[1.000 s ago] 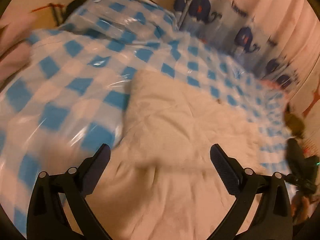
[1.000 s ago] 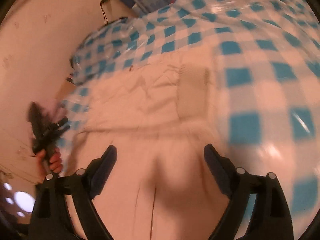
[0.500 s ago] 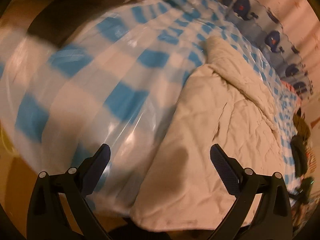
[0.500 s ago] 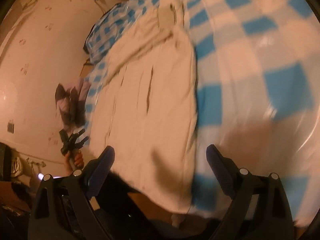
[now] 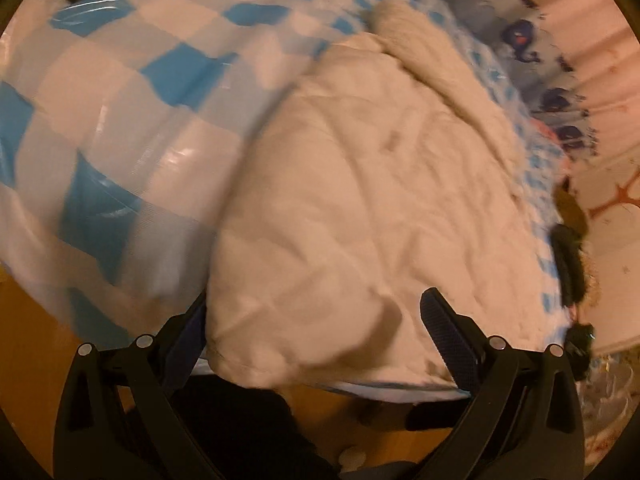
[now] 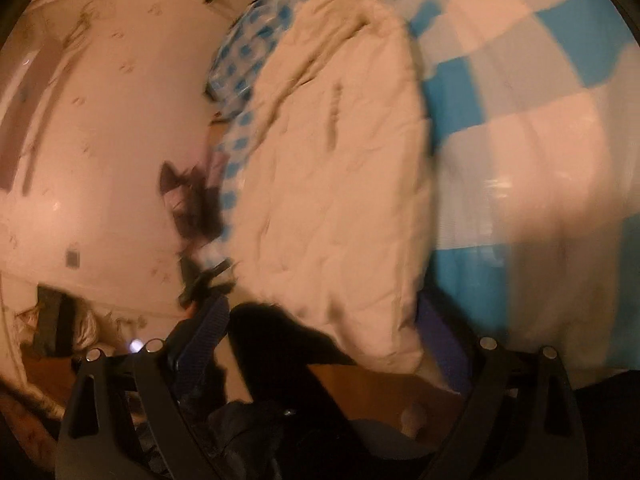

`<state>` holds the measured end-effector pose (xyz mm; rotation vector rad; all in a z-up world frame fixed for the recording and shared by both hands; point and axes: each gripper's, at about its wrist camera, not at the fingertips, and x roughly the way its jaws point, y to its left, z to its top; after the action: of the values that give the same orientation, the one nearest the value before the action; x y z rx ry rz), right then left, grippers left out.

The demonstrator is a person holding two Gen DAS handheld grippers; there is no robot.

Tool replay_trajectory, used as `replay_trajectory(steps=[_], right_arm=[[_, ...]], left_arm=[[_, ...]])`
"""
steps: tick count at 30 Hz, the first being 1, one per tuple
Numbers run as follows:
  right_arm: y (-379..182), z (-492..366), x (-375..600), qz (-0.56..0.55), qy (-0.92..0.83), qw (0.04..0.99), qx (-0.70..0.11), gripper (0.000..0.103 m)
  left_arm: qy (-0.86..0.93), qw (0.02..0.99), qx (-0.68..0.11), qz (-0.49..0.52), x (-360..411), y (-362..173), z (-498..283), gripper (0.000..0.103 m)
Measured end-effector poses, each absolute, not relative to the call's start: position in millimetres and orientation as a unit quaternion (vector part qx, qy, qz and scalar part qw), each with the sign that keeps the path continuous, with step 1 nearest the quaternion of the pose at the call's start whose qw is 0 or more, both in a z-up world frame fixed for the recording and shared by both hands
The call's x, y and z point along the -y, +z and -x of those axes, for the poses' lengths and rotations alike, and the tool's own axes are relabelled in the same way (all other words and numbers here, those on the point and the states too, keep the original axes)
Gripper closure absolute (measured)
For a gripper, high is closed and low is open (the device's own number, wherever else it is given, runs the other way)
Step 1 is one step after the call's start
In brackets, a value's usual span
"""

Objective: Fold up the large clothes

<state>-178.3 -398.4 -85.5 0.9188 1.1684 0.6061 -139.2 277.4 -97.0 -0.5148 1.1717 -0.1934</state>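
Blue and white checked plastic sheet [image 5: 120, 92] is covering the bed, and it is looking shiny and slippery. A big cream quilted garment [image 5: 360, 208] is lying flat on the sheet, with its near edge hanging right at the bed's edge.

On the left, the left gripper [image 5: 316, 328] is hovering at the garment's near corner. Its fingers [image 5: 448, 328] are standing wide apart, and they are not holding anything yet.

On the right, the right gripper [image 6: 320, 332] is waiting at the other near corner. Its fingers [image 6: 200, 332] are wide apart too, with nothing in them.

Here is what could go wrong. The fingers may be pinching the plastic sheet along with the cloth, because both are lying together at the edge. The puffy garment could also be sliding off onto the wooden floor [image 5: 28, 340], since the sheet is slick. One hand grabbing first could be pulling the fold crooked.
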Motion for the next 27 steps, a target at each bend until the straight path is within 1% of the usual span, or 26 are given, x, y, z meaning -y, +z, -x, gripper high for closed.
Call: replay_trajectory(steps=[2,6,9,10,12,13,14,15,16,17,19,22,25,27], right_arm=[[-92.3,178.7,399.2,-0.404,0.253,0.695,-0.538,0.013],[-91.4,178.5,386.6,-0.4,0.289,0.679,-0.543,0.013],[-92.1,173.8,375.2,-0.377,0.278,0.689,-0.554,0.014],[-92.0,171.9,372.0,-0.373,0.274,0.692,-0.553,0.015],[-88.0,169.3,367.9,-0.367,0.273,0.703,-0.545,0.046],[-88.0,170.0,367.0,-0.368,0.275,0.703,-0.543,0.075],[-86.3,170.8,365.7,-0.37,0.278,0.706,-0.536,0.08],[-83.6,172.2,364.5,-0.368,0.282,0.711,-0.528,0.083],[-81.3,173.3,363.8,-0.365,0.287,0.715,-0.523,0.086],[-77.2,175.0,364.4,-0.367,0.291,0.719,-0.513,0.087],[-66.5,176.1,368.9,-0.379,0.304,0.727,-0.485,0.089],[-30.7,173.1,381.1,-0.405,0.324,0.746,-0.418,0.091],[-0.2,182.0,399.2,-0.407,0.326,0.763,-0.382,0.091],[14.0,199.8,409.0,-0.401,0.327,0.77,-0.373,0.091]], left_arm=[[-0.077,0.799,-0.552,0.227,-275.3,-99.3,142.4,0.007],[-0.076,0.78,-0.573,0.24,-274.1,-111.4,144.2,0.007],[-0.077,0.78,-0.582,0.217,-263.2,-112.9,142.8,0.007],[-0.075,0.782,-0.581,0.213,-260.3,-112.1,142.0,0.007],[-0.073,0.79,-0.571,0.208,-259.9,-109.1,142.8,0.008],[-0.072,0.797,-0.564,0.204,-259.7,-105.8,144.2,0.024],[-0.076,0.8,-0.559,0.204,-260.2,-103.2,145.2,0.043],[-0.082,0.794,-0.562,0.216,-261.7,-103.1,145.8,0.066],[-0.085,0.796,-0.557,0.221,-262.9,-100.9,146.5,0.081],[-0.091,0.8,-0.55,0.222,-262.7,-97.3,147.8,0.088],[-0.102,0.808,-0.534,0.225,-261.8,-83.1,150.0,0.093],[-0.123,0.819,-0.508,0.237,-258.8,-55.5,151.2,0.094],[-0.165,0.824,-0.49,0.232,-242.9,-23.5,159.6,0.095],[-0.189,0.823,-0.488,0.221,-231.2,-11.4,174.9,0.095]])
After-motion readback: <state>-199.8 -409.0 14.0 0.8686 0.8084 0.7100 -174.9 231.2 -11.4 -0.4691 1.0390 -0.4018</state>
